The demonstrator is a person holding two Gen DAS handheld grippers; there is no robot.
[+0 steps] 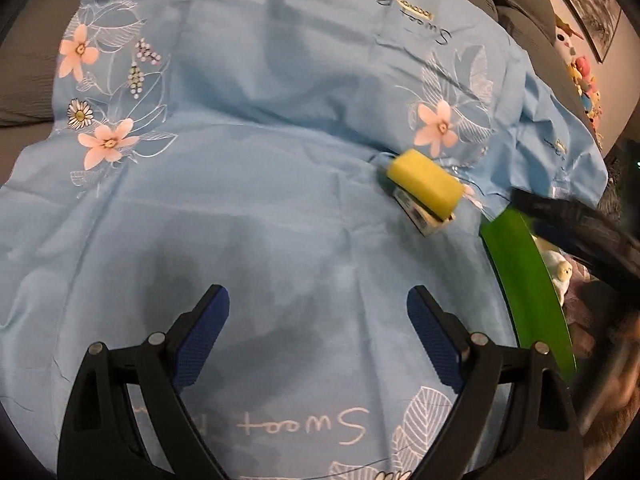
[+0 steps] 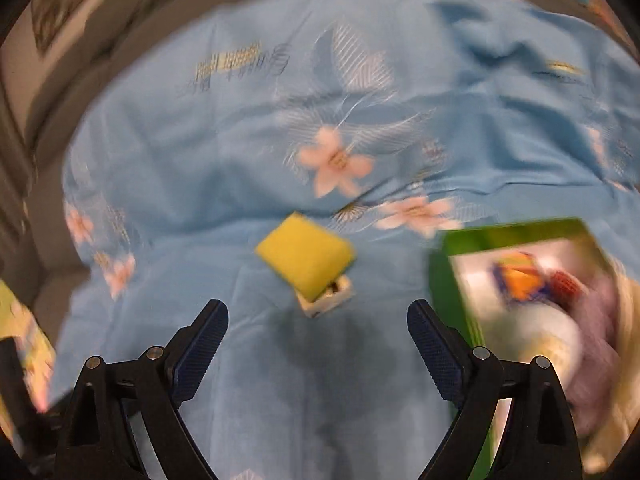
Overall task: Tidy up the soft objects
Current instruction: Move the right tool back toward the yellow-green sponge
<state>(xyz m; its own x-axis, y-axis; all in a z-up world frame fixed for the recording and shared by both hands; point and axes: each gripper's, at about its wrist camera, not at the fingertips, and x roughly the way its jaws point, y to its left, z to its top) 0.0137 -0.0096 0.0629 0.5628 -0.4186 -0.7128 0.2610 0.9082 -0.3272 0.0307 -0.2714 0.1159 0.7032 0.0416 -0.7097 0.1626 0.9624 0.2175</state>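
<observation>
Both claws (image 1: 318,312) (image 2: 318,326) wide above blue floral sheet (image 1: 280,184)

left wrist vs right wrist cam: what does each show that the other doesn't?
Left wrist only: the "Sweet" lettering printed on the cloth near the camera, sharp framed pictures and a row of plush toys at the far right, and the right hand-held gripper as a dark blur over the box.

Right wrist only: the green box's interior, with a blurred orange toy and soft white and lilac items.

Both: the blue floral sheet, the yellow sponge lying on a small white box, and open, empty jaws on the left hand-held gripper.
</observation>
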